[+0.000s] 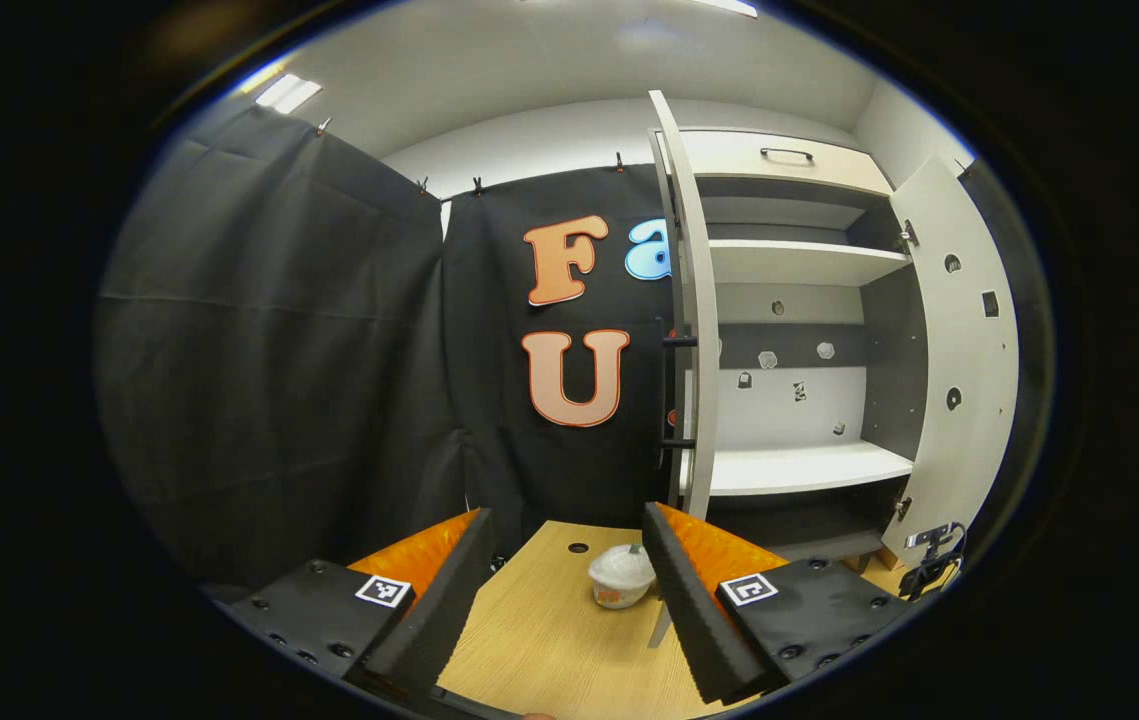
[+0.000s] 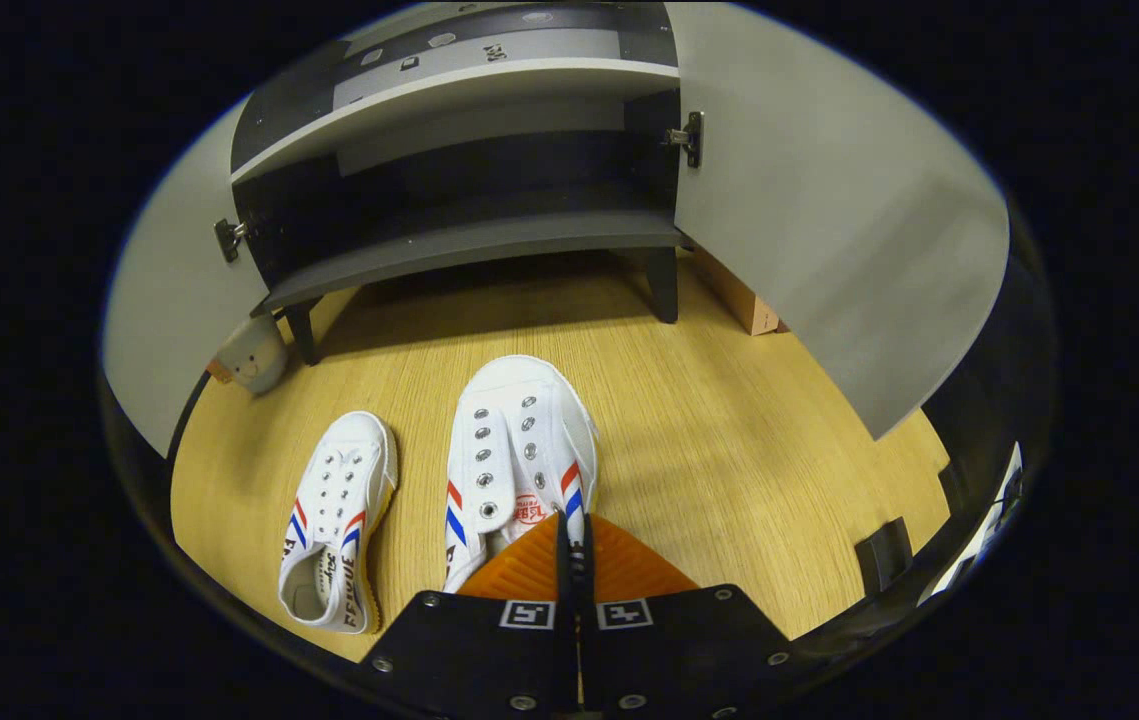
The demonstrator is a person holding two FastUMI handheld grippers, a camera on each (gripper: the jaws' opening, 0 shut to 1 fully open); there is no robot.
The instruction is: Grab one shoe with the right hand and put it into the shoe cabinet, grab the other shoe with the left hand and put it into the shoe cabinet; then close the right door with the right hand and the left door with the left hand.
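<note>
In the right gripper view, my right gripper (image 2: pixel 569 522) is shut on the rear rim of a white canvas shoe (image 2: pixel 519 440) with red and blue stripes, toe pointing at the shoe cabinet (image 2: pixel 469 240). The other shoe (image 2: pixel 334 510) lies on the wooden floor just to its left. Both cabinet doors stand open, the left door (image 2: pixel 164 340) and the right door (image 2: pixel 829 230). In the left gripper view, my left gripper (image 1: pixel 564 530) is open and holds nothing. It is raised and faces the open cabinet (image 1: pixel 799 465), with the left door (image 1: pixel 694 300) edge-on and the right door (image 1: pixel 959 350) swung wide.
A small white rounded object (image 2: pixel 254 357) sits on the floor by the cabinet's left leg, the same object (image 1: pixel 621 577) appearing beyond my left fingers. A cardboard box (image 2: pixel 739 295) lies behind the right door. A black block (image 2: pixel 884 550) sits at the floor's right edge.
</note>
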